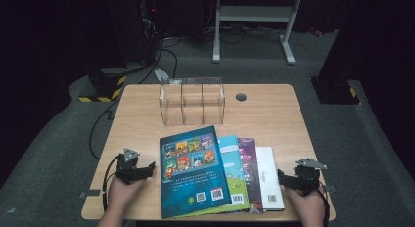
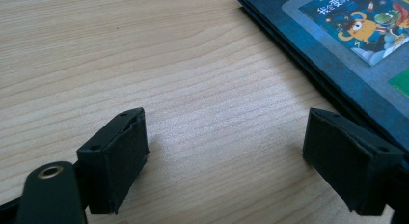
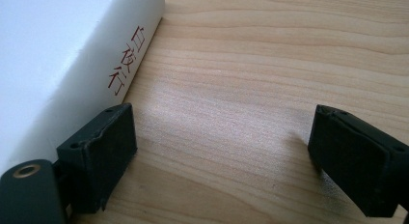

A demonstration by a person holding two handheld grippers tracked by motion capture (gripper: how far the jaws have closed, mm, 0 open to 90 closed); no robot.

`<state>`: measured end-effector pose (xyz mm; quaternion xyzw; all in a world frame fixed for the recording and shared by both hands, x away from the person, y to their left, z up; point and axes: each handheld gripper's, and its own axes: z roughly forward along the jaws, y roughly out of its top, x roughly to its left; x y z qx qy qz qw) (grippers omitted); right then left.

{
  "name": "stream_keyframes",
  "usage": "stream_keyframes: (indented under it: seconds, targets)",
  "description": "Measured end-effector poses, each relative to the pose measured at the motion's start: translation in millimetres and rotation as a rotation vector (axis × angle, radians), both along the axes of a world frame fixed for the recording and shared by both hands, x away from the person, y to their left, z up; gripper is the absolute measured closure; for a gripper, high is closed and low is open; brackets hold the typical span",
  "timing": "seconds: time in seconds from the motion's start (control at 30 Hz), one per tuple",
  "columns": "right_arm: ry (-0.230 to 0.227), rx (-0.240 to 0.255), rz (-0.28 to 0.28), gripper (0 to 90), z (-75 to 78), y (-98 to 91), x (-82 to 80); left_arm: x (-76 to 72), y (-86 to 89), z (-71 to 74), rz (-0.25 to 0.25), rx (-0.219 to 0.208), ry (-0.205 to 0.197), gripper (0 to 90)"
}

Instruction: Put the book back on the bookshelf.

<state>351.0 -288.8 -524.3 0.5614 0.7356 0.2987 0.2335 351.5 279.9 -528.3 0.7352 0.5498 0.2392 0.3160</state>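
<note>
**Both tongs open, flanking the fanned books**

Four books are lying fanned and overlapping along the near edge of the surface (image 1: pixel 274 97), the blue picture book (image 1: pixel 193 170) on top, the white book (image 1: pixel 270 178) lowest and rightmost. The overlap is leaving each outer edge exposed for pickup. The left tongs (image 1: pixel 147 167) are resting open and empty beside the blue book's left edge; the right tongs (image 1: pixel 283 177) are sitting open, one jaw just beside the white book's spine. A clear divided organizer (image 1: pixel 192 101) is standing upright toward the far edge, apparently awaiting the books.
</note>
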Motion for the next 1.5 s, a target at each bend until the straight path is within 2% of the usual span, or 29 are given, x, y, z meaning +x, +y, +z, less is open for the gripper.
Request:
stream_keyframes:
  seconds: [0.83,0.87,0.97,1.0,1.07,1.1,1.13,1.23,1.27,1.3,1.37,1.43,1.5]
  targets:
    - [-0.009,0.019,0.0,11.8,1.9,-2.3,-0.1,-0.4,0.9,-0.1,0.021,0.004,0.004,14.5]
    - [-0.028,0.021,-0.003,12.1,5.1,-3.2,-1.3,-0.2,0.7,-0.2,0.025,0.002,0.004,14.3]
    - [-0.039,0.023,-0.001,12.2,8.9,-2.0,-2.4,0.1,0.7,-0.1,0.024,0.003,0.005,14.0]
    - [-0.071,-0.001,0.012,12.4,14.9,0.9,-4.4,0.6,0.7,0.0,0.023,0.004,0.007,13.8]
    - [-0.08,-0.005,0.013,12.4,17.8,2.3,-5.5,0.8,0.8,0.1,0.021,0.005,0.008,13.8]
    - [-0.108,-0.006,0.019,12.4,27.8,6.0,-9.2,0.9,0.9,0.2,0.02,0.006,0.009,13.7]
    - [-0.12,-0.006,0.025,12.3,31.1,7.4,-10.5,1.0,1.0,0.3,0.019,0.007,0.01,13.7]
    - [-0.151,0.01,0.057,12.3,44.5,16.5,-15.3,0.4,0.8,0.1,0.019,0.005,0.008,13.7]
    - [-0.151,0.01,0.057,12.3,44.5,16.5,-15.3,0.4,0.8,0.1,0.019,0.005,0.008,13.7]
    - [-0.171,0.019,0.088,12.0,53.9,26.5,-18.2,0.2,0.7,0.0,0.019,0.005,0.006,13.7]
    - [-0.176,0.023,0.096,12.0,56.6,30.1,-19.0,-0.6,0.7,-0.1,0.018,0.006,0.004,13.7]
    - [-0.184,0.051,0.134,11.1,66.4,46.0,-20.3,-1.8,0.6,-0.4,0.021,0.006,0.002,13.9]
    - [-0.188,0.055,0.139,10.8,68.9,51.5,-20.0,-2.0,0.3,-0.4,0.022,0.004,0.001,14.0]
